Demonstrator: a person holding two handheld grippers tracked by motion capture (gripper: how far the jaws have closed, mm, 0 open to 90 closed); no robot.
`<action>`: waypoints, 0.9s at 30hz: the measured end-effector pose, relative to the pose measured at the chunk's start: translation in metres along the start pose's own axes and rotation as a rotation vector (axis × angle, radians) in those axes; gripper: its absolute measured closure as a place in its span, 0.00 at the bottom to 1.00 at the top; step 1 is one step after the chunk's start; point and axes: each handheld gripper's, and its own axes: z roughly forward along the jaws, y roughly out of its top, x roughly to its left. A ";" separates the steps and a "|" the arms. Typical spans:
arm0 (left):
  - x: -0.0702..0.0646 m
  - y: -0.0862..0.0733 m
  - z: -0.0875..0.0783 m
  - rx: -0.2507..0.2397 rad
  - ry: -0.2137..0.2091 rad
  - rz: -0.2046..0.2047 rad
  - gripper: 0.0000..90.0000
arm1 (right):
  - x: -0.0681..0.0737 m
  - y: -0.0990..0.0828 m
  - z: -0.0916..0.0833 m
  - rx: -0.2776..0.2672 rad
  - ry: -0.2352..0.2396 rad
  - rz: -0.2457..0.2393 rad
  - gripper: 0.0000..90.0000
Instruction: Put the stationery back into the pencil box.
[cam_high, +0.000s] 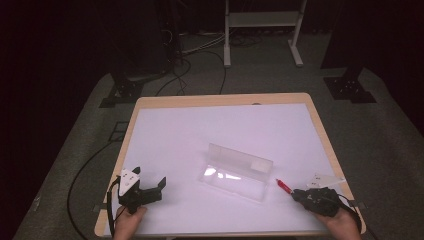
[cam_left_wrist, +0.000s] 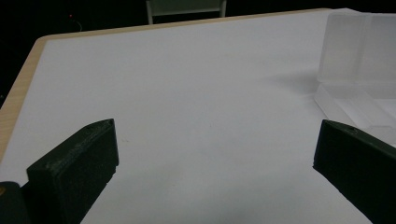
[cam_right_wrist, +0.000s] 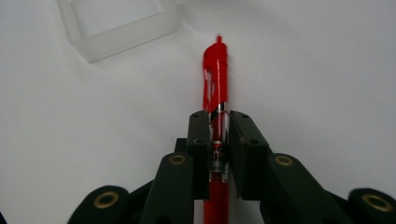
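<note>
A red click pen (cam_right_wrist: 215, 74) lies on the white table top, its clip end pointing toward a clear plastic case (cam_right_wrist: 121, 23). My right gripper (cam_right_wrist: 218, 116) is shut on the pen's barrel, a jaw pressed to each side. From above, the pen (cam_high: 283, 185) sticks out of the right gripper (cam_high: 299, 194) near the table's front right, just right of the open case (cam_high: 237, 172). At the front left my left gripper (cam_high: 150, 182) rests open with nothing in it. Its jaws (cam_left_wrist: 215, 140) stand wide apart over bare surface, the case (cam_left_wrist: 359, 60) ahead to the right.
The white sheet (cam_high: 200, 130) covers a wooden table whose edge (cam_high: 320, 130) frames it. On the floor beyond are cables (cam_high: 180, 70), dark stand bases (cam_high: 122, 92) and a white metal frame (cam_high: 262, 30).
</note>
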 end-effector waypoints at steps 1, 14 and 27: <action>0.000 0.000 0.000 -0.001 0.000 0.000 0.00 | 0.000 0.000 0.000 -0.001 0.000 0.002 0.87; 0.000 0.000 0.000 -0.001 0.001 0.001 0.00 | 0.004 0.006 -0.010 -0.026 0.045 0.001 0.88; 0.000 0.000 0.000 -0.002 0.001 0.000 0.00 | 0.026 0.024 -0.030 -0.076 0.105 -0.057 0.88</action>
